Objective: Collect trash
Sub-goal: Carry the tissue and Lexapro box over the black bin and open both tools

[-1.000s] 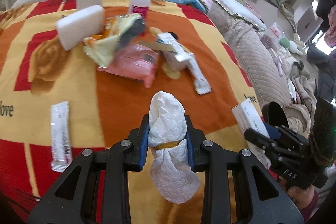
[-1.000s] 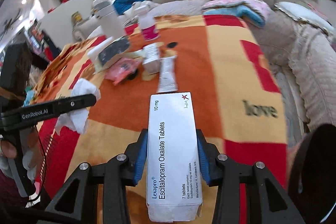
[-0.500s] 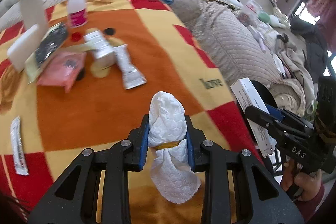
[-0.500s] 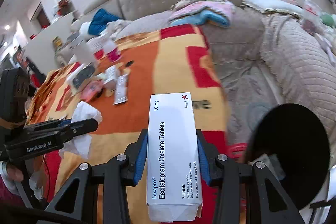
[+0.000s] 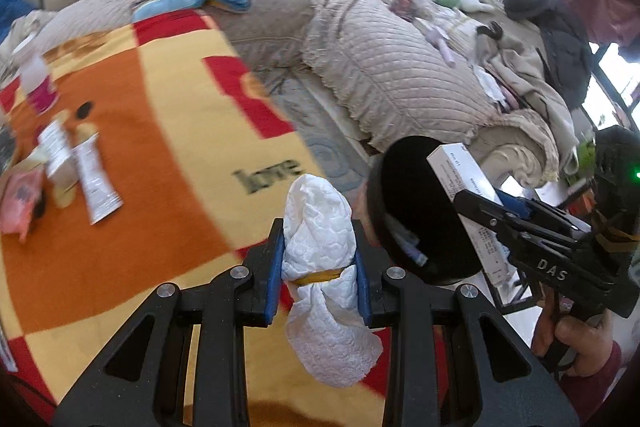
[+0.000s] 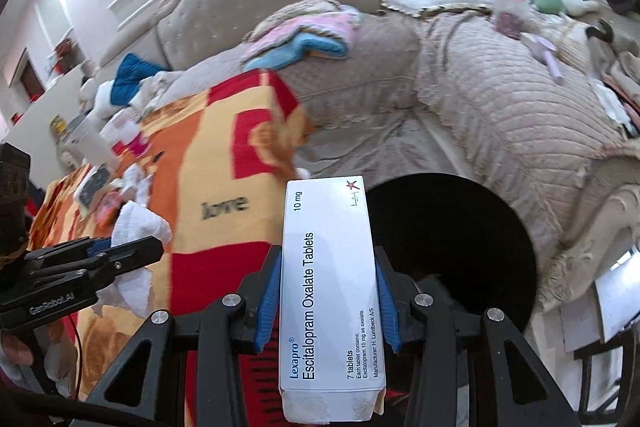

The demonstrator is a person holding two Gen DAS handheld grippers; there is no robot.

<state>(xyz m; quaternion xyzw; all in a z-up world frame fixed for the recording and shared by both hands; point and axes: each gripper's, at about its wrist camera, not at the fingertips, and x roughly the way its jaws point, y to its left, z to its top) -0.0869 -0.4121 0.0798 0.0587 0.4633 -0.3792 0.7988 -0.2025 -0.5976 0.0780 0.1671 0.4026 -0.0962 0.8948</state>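
Left gripper (image 5: 319, 269) pinches a crumpled white tissue (image 5: 318, 239) upright between its blue pads, carried clear of the blanket (image 5: 160, 147) toward the black bin (image 5: 416, 211) just ahead to its right. Right gripper (image 6: 326, 291) clamps a flat medicine box (image 6: 330, 291) lengthwise, its far end reaching the bin (image 6: 460, 239) mouth just ahead, apparently lined up for dropping.

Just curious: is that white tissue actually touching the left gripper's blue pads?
Touching. The left wrist view shows the tissue squeezed between both pads of the left gripper.
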